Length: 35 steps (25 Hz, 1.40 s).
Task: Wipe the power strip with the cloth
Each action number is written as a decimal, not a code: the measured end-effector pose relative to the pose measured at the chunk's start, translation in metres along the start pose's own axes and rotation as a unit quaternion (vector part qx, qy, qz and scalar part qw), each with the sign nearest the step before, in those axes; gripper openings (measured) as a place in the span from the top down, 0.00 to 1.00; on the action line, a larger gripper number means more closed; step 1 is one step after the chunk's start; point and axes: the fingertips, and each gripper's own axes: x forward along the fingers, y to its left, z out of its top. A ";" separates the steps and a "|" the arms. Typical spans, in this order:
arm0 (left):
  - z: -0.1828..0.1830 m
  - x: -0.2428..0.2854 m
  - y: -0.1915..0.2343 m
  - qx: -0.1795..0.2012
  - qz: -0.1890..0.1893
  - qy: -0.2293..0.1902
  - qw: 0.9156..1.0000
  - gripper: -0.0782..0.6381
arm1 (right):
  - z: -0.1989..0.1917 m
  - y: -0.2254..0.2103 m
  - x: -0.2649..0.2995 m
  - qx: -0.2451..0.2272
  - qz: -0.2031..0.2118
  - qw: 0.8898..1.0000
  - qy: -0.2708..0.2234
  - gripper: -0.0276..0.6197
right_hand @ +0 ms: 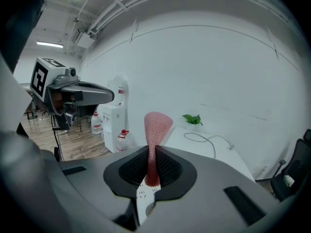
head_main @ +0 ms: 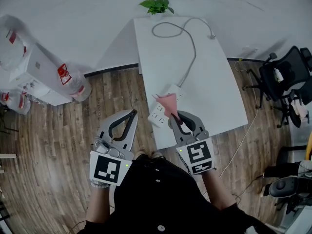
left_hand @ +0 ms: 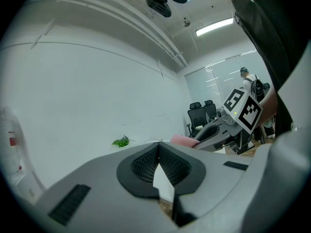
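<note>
Right gripper view shows the right gripper [right_hand: 151,166] pinching the pink cloth [right_hand: 158,125] between its pads, with a flared end sticking out past the tips. Just below the jaws a bit of the white strip [right_hand: 144,198] shows through. In the head view that cloth end sits over the middle of the strip, which lies slanted near the near left corner of the table [head_main: 214,82]. Its cable [head_main: 190,48] loops away toward the plant [head_main: 157,5] at the far edge. Whether cloth and strip touch, I cannot tell. The left gripper [left_hand: 159,166] has its jaws pressed together on nothing and hangs off the table's left side, over the floor, near the strip's near end.

The step looks like the wipe proper, at or near its start. To do it well, lower the free end flat onto the strip's top face and draw it along the length, not across (the strip looks light and lies close to the edge, so a sideways push could slide it off). Setting the left gripper on one end to pin it would help. Keep the pinch firm so the cloth does not drag out.
</note>
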 end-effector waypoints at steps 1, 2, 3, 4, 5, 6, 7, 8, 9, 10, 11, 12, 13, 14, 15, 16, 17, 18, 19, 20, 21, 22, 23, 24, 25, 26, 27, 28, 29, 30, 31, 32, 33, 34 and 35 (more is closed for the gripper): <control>0.000 0.000 0.000 -0.001 0.000 0.000 1.000 0.87 | 0.001 0.000 0.000 0.000 0.000 1.000 0.000 0.88; 0.000 0.000 0.000 -0.002 0.001 0.000 1.000 0.87 | 0.001 -0.001 0.000 0.000 -0.001 1.000 -0.001 0.88; 0.000 0.000 0.000 -0.002 0.001 -0.001 1.000 0.87 | 0.002 -0.002 0.000 0.000 -0.001 1.000 -0.001 0.88; 0.001 0.000 0.000 -0.002 0.000 -0.001 1.000 0.87 | 0.002 -0.002 -0.001 0.001 -0.001 1.000 -0.002 0.88; 0.000 0.000 -0.001 -0.002 0.000 -0.001 1.000 0.87 | 0.002 -0.003 -0.001 0.001 -0.002 1.000 -0.002 0.88; 0.000 0.000 -0.001 -0.003 0.001 0.000 1.000 0.87 | 0.002 -0.003 -0.002 0.001 -0.003 1.000 -0.003 0.88; 0.000 0.000 -0.002 -0.004 0.001 0.000 1.000 0.87 | 0.002 -0.004 -0.002 0.001 -0.004 1.000 -0.003 0.88; 0.000 0.000 -0.002 -0.005 0.002 0.001 1.000 0.87 | 0.002 -0.005 -0.002 0.001 -0.004 1.000 -0.004 0.88; 0.000 0.000 -0.001 -0.005 0.003 0.001 1.000 0.87 | 0.002 -0.005 -0.002 0.000 -0.005 1.000 -0.004 0.88; -0.001 0.000 -0.001 -0.005 0.004 0.001 1.000 0.87 | 0.002 -0.006 -0.002 0.000 -0.005 1.000 -0.004 0.88; -0.001 0.000 -0.001 -0.005 0.005 0.002 1.000 0.87 | 0.002 -0.006 -0.002 0.000 -0.005 1.000 -0.004 0.88; -0.001 0.000 0.000 -0.006 0.006 0.002 1.000 0.87 | 0.003 -0.006 -0.002 0.000 -0.005 1.000 -0.004 0.88; -0.002 0.000 0.000 -0.006 0.007 0.003 1.000 0.87 | 0.003 -0.006 -0.002 -0.001 -0.005 1.000 -0.004 0.88; -0.002 0.000 0.000 -0.006 0.008 0.004 1.000 0.87 | 0.003 -0.007 -0.002 -0.001 -0.006 1.000 -0.004 0.88; -0.002 0.000 0.001 -0.007 0.009 0.005 1.000 0.87 | 0.003 -0.007 -0.002 -0.002 -0.005 1.000 -0.004 0.88; -0.002 0.000 0.001 -0.007 0.011 0.005 1.000 0.87 | 0.003 -0.007 -0.002 -0.002 -0.005 1.000 -0.004 0.88; -0.002 -0.001 0.001 -0.009 0.013 0.005 1.000 0.87 | 0.003 -0.007 -0.003 -0.002 -0.005 1.000 -0.004 0.88; -0.002 -0.001 0.002 -0.010 0.015 0.005 1.000 0.87 | 0.003 -0.007 -0.003 -0.002 -0.005 1.000 -0.004 0.88; -0.002 -0.001 0.003 -0.011 0.017 0.005 1.000 0.87 | 0.003 -0.007 -0.003 -0.003 -0.005 1.000 -0.004 0.88; -0.002 -0.002 0.004 -0.011 0.019 0.004 1.000 0.87 | 0.003 -0.007 -0.003 -0.004 -0.005 1.000 -0.005 0.88; -0.002 -0.002 0.005 -0.010 0.020 0.005 1.000 0.87 | 0.004 -0.007 -0.003 -0.005 -0.005 1.000 -0.005 0.88; -0.002 -0.002 0.005 -0.009 0.021 0.006 1.000 0.87 | 0.005 -0.007 -0.004 -0.006 -0.005 1.000 -0.006 0.88; -0.002 -0.003 0.006 -0.008 0.022 0.008 1.000 0.87 | 0.005 -0.008 -0.004 -0.007 -0.004 1.000 -0.007 0.88; -0.003 -0.003 0.005 -0.008 0.023 0.010 1.000 0.87 | 0.005 -0.008 -0.005 -0.008 -0.004 1.000 -0.008 0.88; -0.004 -0.004 0.005 -0.011 0.025 0.011 1.000 0.87 | 0.005 -0.009 -0.006 -0.009 -0.004 1.000 -0.009 0.88; -0.004 -0.004 0.004 -0.014 0.026 0.011 1.000 0.87 | 0.006 -0.011 -0.007 -0.009 -0.005 1.000 -0.010 0.88; -0.004 -0.004 0.004 -0.016 0.027 0.009 0.999 0.87 | 0.006 -0.012 -0.007 -0.009 -0.006 1.000 -0.012 0.88; -0.003 -0.004 0.004 -0.015 0.027 0.006 1.000 0.87 | 0.006 -0.012 -0.007 -0.009 -0.007 1.000 -0.013 0.88; -0.003 -0.004 0.004 -0.013 0.026 0.004 1.000 0.87 | 0.007 -0.011 -0.006 -0.009 -0.008 1.000 -0.014 0.88; -0.003 -0.004 0.004 -0.010 0.026 0.003 1.000 0.87 | 0.007 -0.010 -0.006 -0.009 -0.007 1.000 -0.015 0.88; -0.003 -0.005 0.004 -0.009 0.026 0.002 1.000 0.87 | 0.007 -0.009 -0.006 -0.009 -0.007 1.000 -0.015 0.88; -0.003 -0.005 0.004 -0.007 0.025 0.002 1.000 0.87 | 0.008 -0.008 -0.006 -0.009 -0.006 1.000 -0.015 0.88; -0.003 -0.005 0.003 -0.007 0.025 0.001 1.000 0.87 | 0.008 -0.008 -0.006 -0.009 -0.005 1.000 -0.015 0.88; -0.003 -0.005 0.003 -0.007 0.025 0.001 1.000 0.87 | 0.008 -0.007 -0.006 -0.010 -0.005 1.000 -0.015 0.88; -0.003 -0.005 0.002 -0.008 0.024 0.000 1.000 0.87 | 0.007 -0.007 -0.006 -0.010 -0.005 1.000 -0.015 0.88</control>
